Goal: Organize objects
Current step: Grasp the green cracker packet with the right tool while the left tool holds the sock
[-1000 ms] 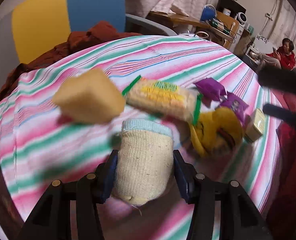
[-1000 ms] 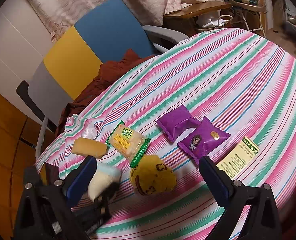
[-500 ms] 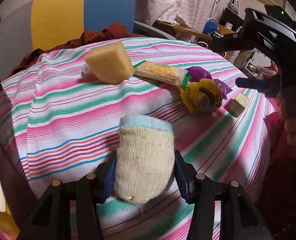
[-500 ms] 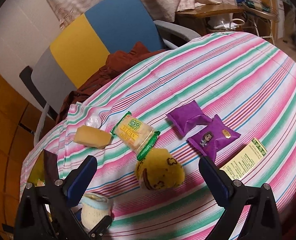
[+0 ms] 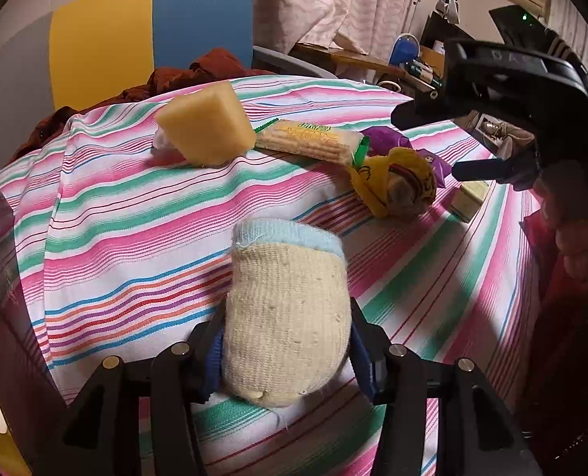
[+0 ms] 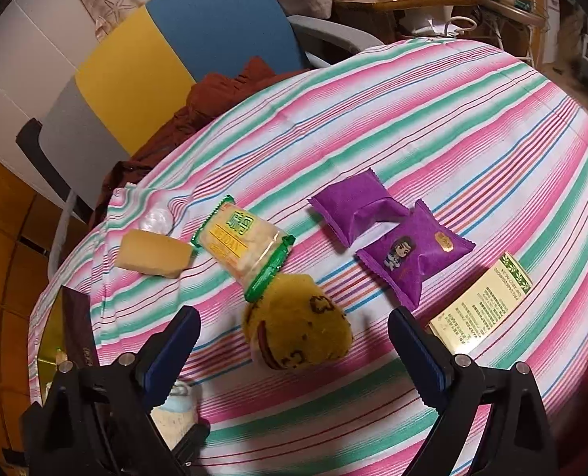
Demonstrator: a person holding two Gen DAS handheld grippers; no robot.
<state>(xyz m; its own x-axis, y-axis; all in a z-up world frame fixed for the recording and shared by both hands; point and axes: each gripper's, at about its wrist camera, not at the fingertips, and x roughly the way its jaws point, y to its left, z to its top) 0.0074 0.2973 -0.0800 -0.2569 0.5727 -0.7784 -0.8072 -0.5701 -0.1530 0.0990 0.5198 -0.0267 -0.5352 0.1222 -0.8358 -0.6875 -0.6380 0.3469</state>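
Two grippers are at work over a round table draped in a striped cloth (image 6: 432,127) of pink, green and white. The left gripper (image 5: 286,341) has its jaws pressed in on a rolled cream sock (image 5: 288,317) with a pale blue cuff, pinching it from both sides close to the near edge of the table. From the right wrist view the same sock shows only as a scrap of cream and blue low on the left, behind the left finger.

The right gripper (image 6: 294,341) hangs above the table with its jaws spread wide and nothing between them; a yellow sock ball (image 6: 297,321) with brown markings lies on the cloth beneath the gap, closer to the left finger. In the left wrist view that gripper appears as a dark shape at the right edge.

Just behind the yellow ball, a cracker packet (image 6: 244,248) with green ends lies slantwise, its near end touching or nearly touching the ball. Left of it sits a yellow sponge block (image 6: 153,254), with a small clear crumpled wrapper (image 6: 157,220) just behind. To the right, two purple sachets (image 6: 389,238) overlap at one corner, and a pale yellow box (image 6: 482,305) with green print lies near the table's right edge.

Beyond the table stands a chair (image 6: 167,51) with a yellow and blue back, a rust-coloured garment (image 6: 222,87) heaped on its seat.
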